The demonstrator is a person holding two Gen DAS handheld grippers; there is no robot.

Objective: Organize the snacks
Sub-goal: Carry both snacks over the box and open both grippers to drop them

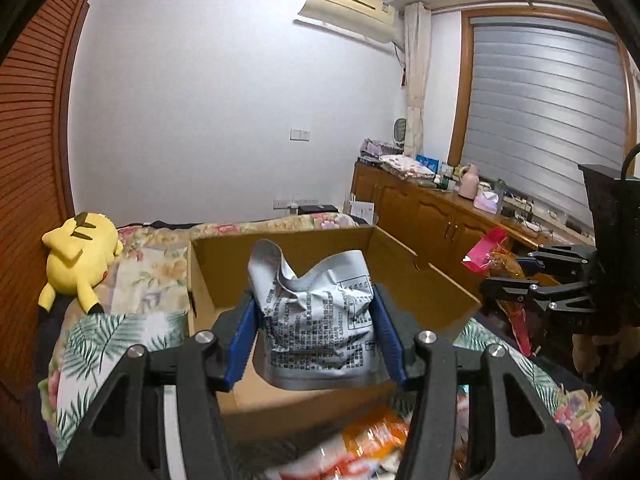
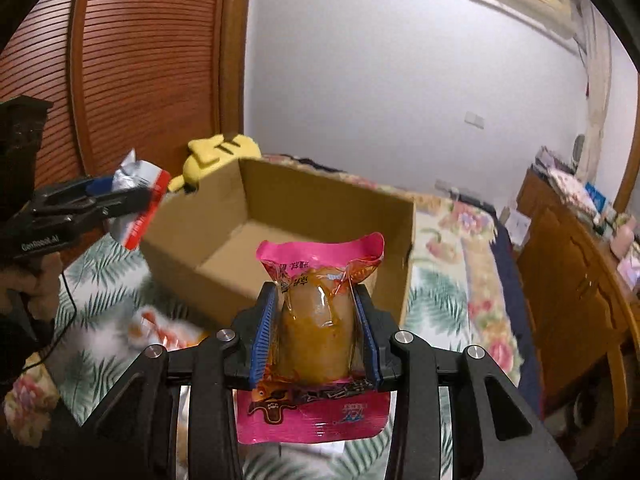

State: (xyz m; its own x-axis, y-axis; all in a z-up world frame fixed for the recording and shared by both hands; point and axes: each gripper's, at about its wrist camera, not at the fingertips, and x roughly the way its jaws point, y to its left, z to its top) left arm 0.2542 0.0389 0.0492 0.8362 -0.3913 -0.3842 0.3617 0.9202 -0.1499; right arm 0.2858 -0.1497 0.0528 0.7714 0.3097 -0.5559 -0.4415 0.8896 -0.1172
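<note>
silver pouch [image 1: 316, 320]: crumpled, printed with black text; clamped in the left gripper [image 1: 316, 340] near the box's front edge
pink pouch [image 2: 320, 312]: clear window, brownish food; clamped in the right gripper [image 2: 316, 336] before the box
cardboard box [image 2: 224, 216]: open on the bed [image 1: 120, 320]; inside looks bare

Bed [image 2: 448, 300] — cardboard box [image 2: 224, 248], plush toy [image 1: 78, 258], snack packets [image 1: 360, 448].

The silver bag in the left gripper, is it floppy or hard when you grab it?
Probably floppy: the silver bag is creased and its top curls over above the left gripper. It is likely light, since the thin foil keeps its puffed shape between the pads. The shiny foil might be a bit slippery.
</note>
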